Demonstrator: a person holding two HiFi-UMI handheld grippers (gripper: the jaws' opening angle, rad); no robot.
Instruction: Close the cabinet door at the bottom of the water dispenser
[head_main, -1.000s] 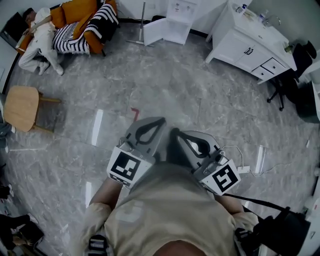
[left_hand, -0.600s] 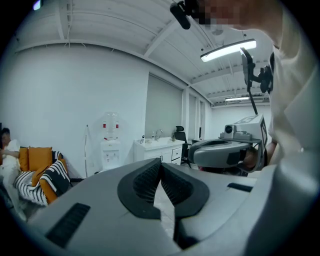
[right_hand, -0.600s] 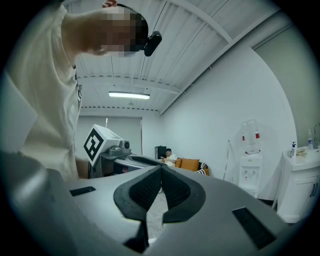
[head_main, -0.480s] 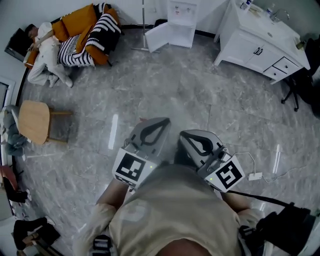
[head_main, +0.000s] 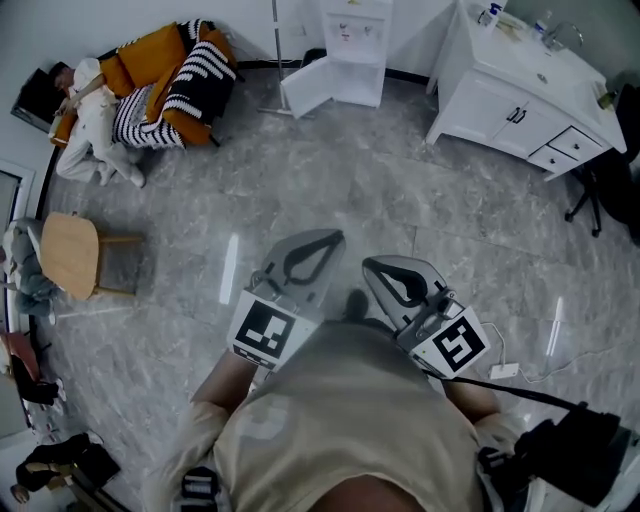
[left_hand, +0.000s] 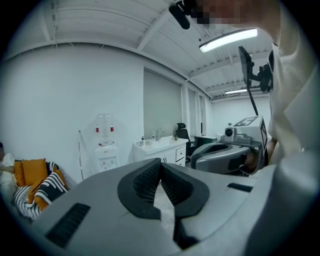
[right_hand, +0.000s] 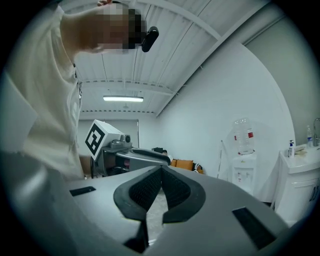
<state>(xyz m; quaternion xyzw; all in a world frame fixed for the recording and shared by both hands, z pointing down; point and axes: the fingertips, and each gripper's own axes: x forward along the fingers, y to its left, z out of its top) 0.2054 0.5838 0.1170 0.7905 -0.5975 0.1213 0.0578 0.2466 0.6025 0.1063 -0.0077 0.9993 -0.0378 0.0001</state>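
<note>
The white water dispenser (head_main: 355, 40) stands against the far wall, its bottom cabinet door (head_main: 305, 84) swung open to the left. It also appears far off in the left gripper view as the dispenser (left_hand: 106, 150) and in the right gripper view as the dispenser (right_hand: 245, 167), with a clear bottle on top. My left gripper (head_main: 335, 236) and right gripper (head_main: 368, 262) are held side by side in front of the person's body, several floor tiles short of the dispenser. Both have their jaws shut with nothing between them.
A white sink cabinet (head_main: 520, 90) stands right of the dispenser. An orange sofa (head_main: 150, 75) with striped cushions and a person lying beside it is at the far left. A wooden stool (head_main: 70, 255) sits at the left. A white cable (head_main: 530, 365) runs over the floor at the right.
The person has walked forward with both grippers: the dispenser, sofa and sink cabinet sit a little lower and nearer in the head view. Both grippers stay shut.
</note>
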